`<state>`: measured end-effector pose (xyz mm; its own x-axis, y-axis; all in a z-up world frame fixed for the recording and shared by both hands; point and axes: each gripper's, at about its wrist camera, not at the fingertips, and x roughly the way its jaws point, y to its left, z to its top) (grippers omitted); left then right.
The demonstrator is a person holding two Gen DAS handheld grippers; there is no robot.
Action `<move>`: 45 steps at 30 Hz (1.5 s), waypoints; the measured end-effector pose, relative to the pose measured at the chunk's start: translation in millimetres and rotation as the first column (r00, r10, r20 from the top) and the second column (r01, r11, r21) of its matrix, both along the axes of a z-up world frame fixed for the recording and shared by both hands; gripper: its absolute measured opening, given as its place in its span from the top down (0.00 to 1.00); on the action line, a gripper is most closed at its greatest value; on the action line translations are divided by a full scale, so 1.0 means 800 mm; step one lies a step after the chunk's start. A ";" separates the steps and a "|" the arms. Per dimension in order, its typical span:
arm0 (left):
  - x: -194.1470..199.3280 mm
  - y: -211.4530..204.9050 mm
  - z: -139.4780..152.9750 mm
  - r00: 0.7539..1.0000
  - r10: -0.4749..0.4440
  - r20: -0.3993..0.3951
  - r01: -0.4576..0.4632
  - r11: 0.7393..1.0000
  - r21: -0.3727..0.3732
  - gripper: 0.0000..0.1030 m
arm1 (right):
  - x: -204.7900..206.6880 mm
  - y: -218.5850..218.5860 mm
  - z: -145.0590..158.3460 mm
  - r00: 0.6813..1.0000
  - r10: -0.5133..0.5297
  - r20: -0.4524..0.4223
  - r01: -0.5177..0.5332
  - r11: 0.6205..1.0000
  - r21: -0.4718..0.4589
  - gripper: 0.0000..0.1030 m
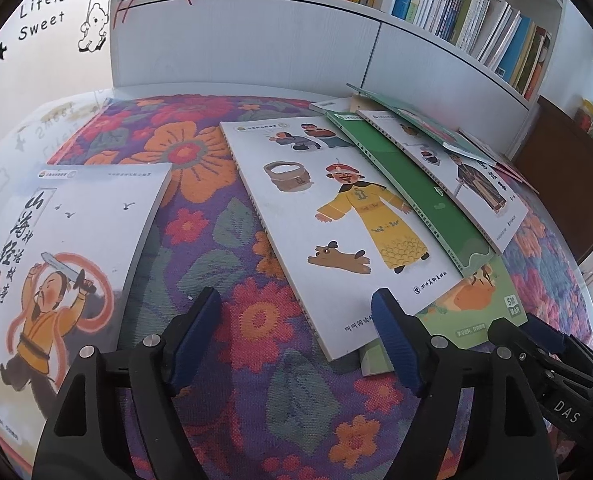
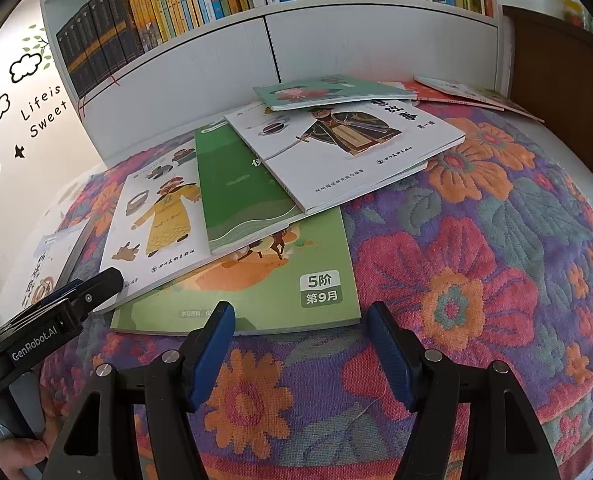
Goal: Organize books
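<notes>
Both tongs, left [image 1: 296, 340] and right [image 2: 300, 354], stand apart and hold nothing. One book [image 1: 68, 248] lies alone left of them; the pile [image 2: 280, 200] ahead is not sorted.

Two wrist fisheyes looking down at one book-strewn surface

The left view is looking steeply down over its tongs [image 1: 296, 332], sitting close above the floral cloth [image 1: 200, 240], facing the white bookshelf [image 1: 256, 40]. The right view is looking down likewise over its tongs [image 2: 300, 348], from further right. Both are sharing the yellow-robed figure book [image 1: 348, 220] [image 2: 156, 216], the green book [image 1: 416, 192] [image 2: 236, 192], the shelf [image 2: 336, 44], and each other's tongs at the frame edge.
</notes>
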<state>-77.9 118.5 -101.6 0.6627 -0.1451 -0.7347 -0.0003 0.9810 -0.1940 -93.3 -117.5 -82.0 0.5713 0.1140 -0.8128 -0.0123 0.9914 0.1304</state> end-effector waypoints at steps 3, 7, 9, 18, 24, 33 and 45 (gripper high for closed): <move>0.000 0.000 0.000 1.000 -0.001 -0.001 0.001 1.000 0.000 0.25 | 0.000 0.000 0.000 1.000 -0.001 0.000 0.001 1.000 -0.001 0.35; 0.000 0.000 0.000 1.000 0.000 -0.001 0.000 1.000 0.000 0.25 | 0.000 0.000 0.000 1.000 0.001 0.000 -0.001 1.000 -0.002 0.35; 0.000 0.000 0.000 1.000 -0.001 -0.001 0.001 1.000 0.000 0.24 | -0.001 0.000 0.000 1.000 0.000 0.000 0.000 1.000 0.000 0.35; -0.001 -0.003 0.000 1.000 -0.006 -0.001 0.006 1.000 0.011 0.23 | -0.001 0.001 -0.001 1.000 0.003 0.001 -0.003 1.000 -0.004 0.35; -0.001 -0.003 0.000 1.000 -0.007 -0.002 0.007 1.000 0.009 0.23 | 0.000 0.000 -0.001 1.000 0.004 0.001 -0.004 1.000 -0.001 0.34; -0.004 -0.005 0.012 0.997 0.003 -0.083 -0.002 1.000 0.013 0.28 | 0.007 -0.031 0.020 0.984 0.124 -0.126 -0.102 0.981 0.166 0.39; 0.046 -0.027 0.082 0.993 -0.019 -0.120 0.010 0.998 -0.070 0.29 | 0.094 -0.168 0.078 0.981 0.174 -0.088 -0.153 0.967 0.203 0.40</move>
<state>-41.4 97.2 -36.1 0.5675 -0.2072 -0.7969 -0.0136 0.9653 -0.2606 -18.4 -252.1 -19.3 0.4450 0.3606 -0.8197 -0.1481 0.9324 0.3298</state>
